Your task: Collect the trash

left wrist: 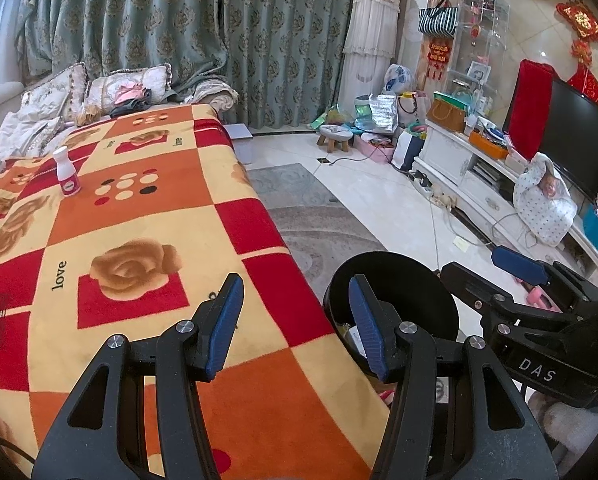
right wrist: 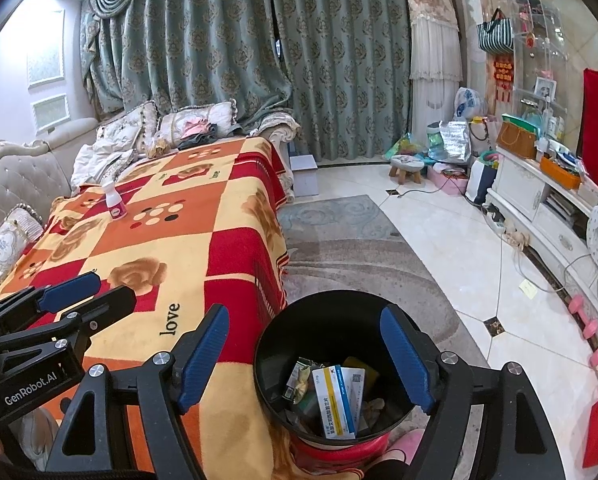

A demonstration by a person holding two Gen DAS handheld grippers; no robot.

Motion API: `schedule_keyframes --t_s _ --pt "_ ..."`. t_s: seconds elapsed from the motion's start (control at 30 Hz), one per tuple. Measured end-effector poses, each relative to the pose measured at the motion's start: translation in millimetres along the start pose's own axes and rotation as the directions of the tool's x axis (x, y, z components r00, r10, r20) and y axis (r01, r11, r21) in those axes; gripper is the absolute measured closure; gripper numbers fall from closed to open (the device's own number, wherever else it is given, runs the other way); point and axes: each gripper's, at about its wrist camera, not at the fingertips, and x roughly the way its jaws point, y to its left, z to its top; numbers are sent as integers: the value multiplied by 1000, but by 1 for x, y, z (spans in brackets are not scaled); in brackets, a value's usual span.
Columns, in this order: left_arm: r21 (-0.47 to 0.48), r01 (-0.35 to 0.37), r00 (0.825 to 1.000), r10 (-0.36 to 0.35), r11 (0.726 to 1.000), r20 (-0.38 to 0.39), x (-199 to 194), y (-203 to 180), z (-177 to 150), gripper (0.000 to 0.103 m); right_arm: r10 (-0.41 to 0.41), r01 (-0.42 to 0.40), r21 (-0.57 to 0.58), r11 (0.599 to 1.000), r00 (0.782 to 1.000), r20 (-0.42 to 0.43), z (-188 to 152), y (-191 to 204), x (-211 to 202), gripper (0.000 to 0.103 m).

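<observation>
While both the left gripper [left wrist: 295, 322] and right gripper [right wrist: 305, 358] gape empty, a white bottle [left wrist: 67, 174] stands upright, cap up, at ten o'clock on the blanket [left wrist: 159, 208]; the trash bin [right wrist: 335, 364] sits at five.

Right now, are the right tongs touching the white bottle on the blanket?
Apart. The right wrist view shows the right tongs open over the trash bin, while the white bottle stands far up the blanket.
</observation>
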Motion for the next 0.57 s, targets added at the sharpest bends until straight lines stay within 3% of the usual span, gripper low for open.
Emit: schedule_keyframes --t_s 0.57 --pt "-28 18 999 -19 999 -26 1 10 -6 49 4 -5 -12 1000 1000 -22 -2 2 6 26"
